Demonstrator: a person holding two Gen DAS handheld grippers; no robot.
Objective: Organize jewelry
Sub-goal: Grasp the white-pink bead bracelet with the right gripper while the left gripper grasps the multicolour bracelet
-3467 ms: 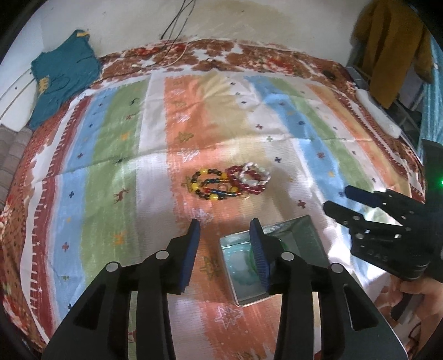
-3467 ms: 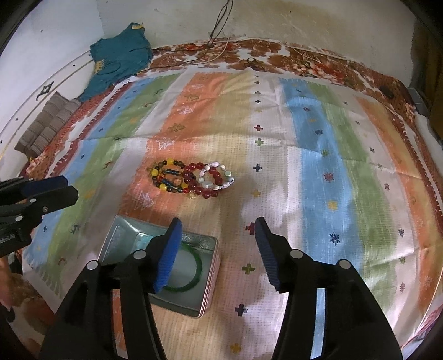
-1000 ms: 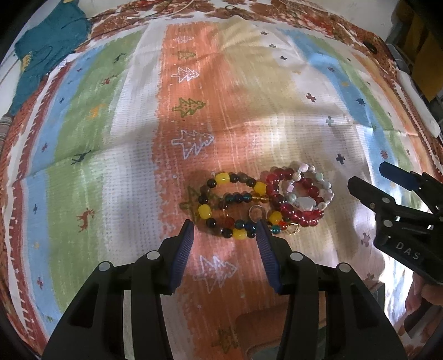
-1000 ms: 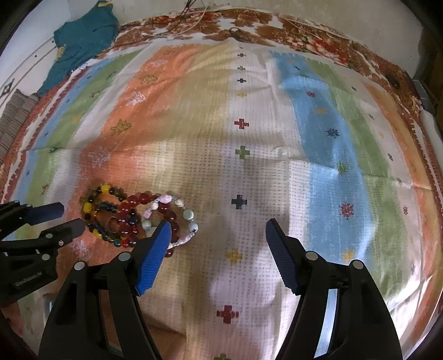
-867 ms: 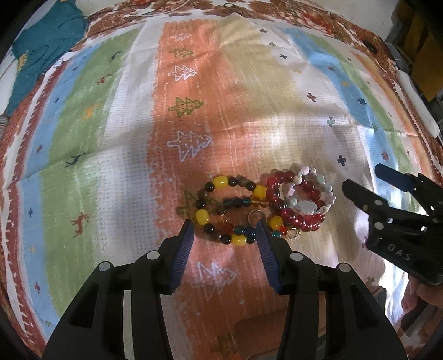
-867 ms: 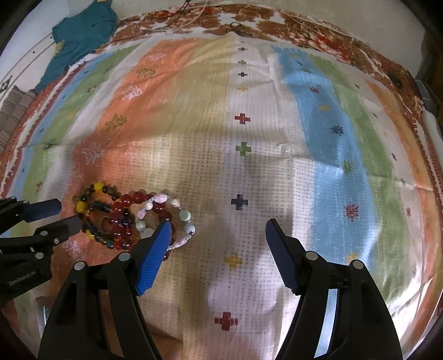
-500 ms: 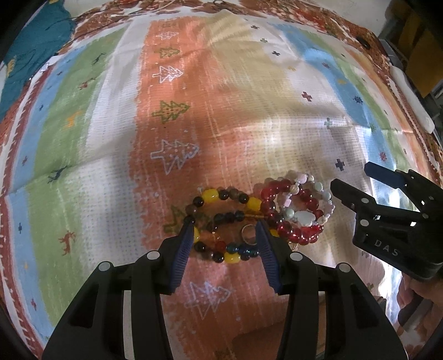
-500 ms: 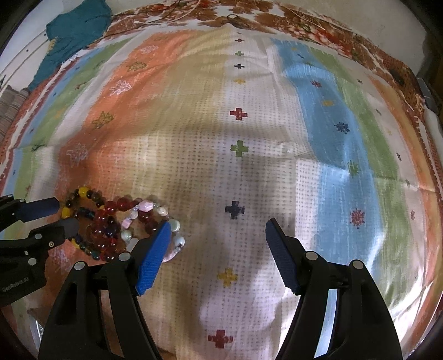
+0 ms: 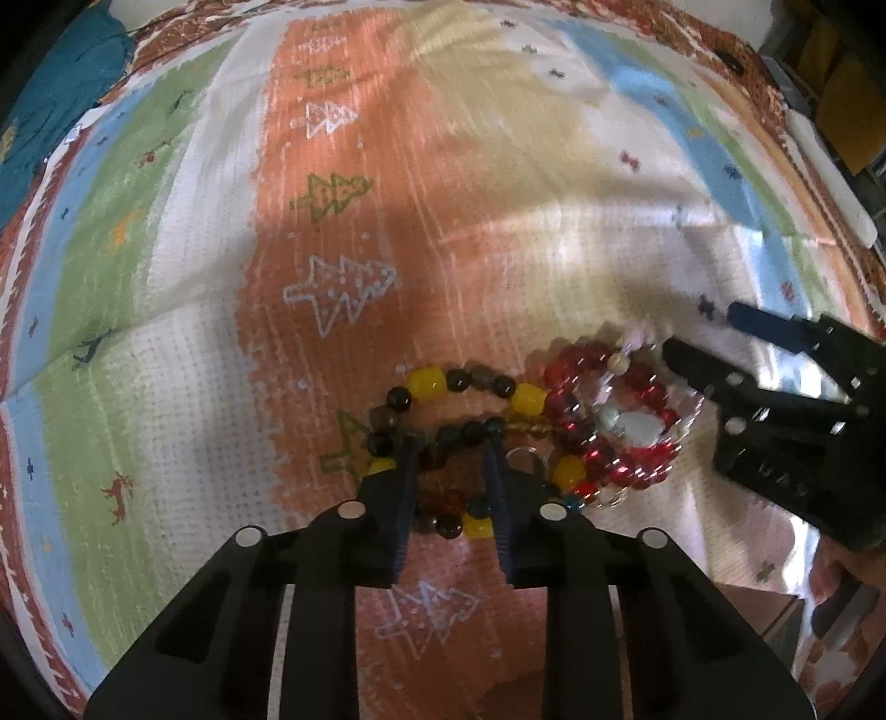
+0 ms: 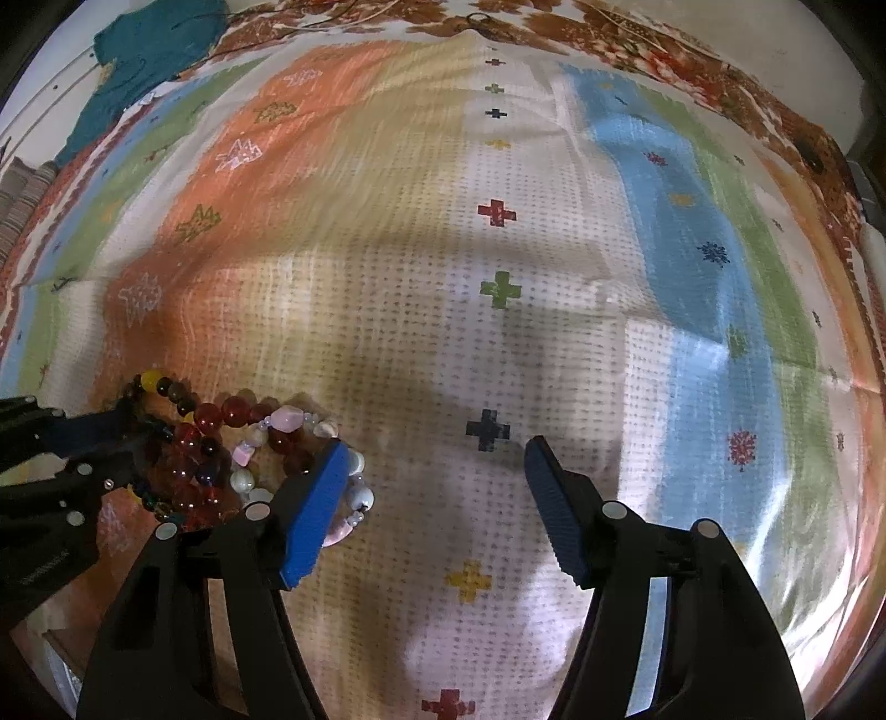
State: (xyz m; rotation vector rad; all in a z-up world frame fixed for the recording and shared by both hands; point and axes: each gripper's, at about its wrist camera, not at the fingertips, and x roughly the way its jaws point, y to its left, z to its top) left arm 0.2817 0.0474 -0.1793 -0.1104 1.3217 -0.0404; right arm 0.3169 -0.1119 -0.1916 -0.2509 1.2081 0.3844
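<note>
**Beaded bracelets on striped cloth, two grippers over them**

Cloth (image 9: 343, 166): the largest item, spread flat, striped in orange, green, blue, white and tan, printed with small trees, deer and crosses; a red-brown floral border runs along its far edge. Shadows fall across its middle.

Teal garment (image 10: 149, 50): lies crumpled at the far left corner, partly off the cloth.

Right gripper (image 10: 437, 459): black frame, blue pads, pointing steeply down. Its jaws stand wide apart, having just narrowed a little, with only bare cloth between them. The left pad (image 10: 315, 509) lies over the near right edge of the pale bracelet; whether it touches the beads cannot be told. In the left wrist view this gripper (image 9: 703, 343) reaches in from the right, tips at the pale bracelet.

Left gripper (image 9: 448, 448): same make, also pointing steeply down. Its jaws have just been closing and now stand narrow, set astride the dark-and-yellow bracelet, with a stretch of its beads between the pads. Whether the pads press on the beads cannot be told.

Bracelets, clustered and overlapping near the cloth's near edge:
- Dark-and-yellow bracelet (image 9: 459, 382): black, brown and yellow beads, leftmost of the group.
- Red bracelet (image 9: 576, 376): clear red beads, in the middle, touching both others.
- Pale bracelet (image 10: 288, 421): pink, white and pale green stones, rightmost, lying over the red one.
- Small metal ring (image 9: 520, 459): just right of the left gripper's right pad, among the beads.
</note>
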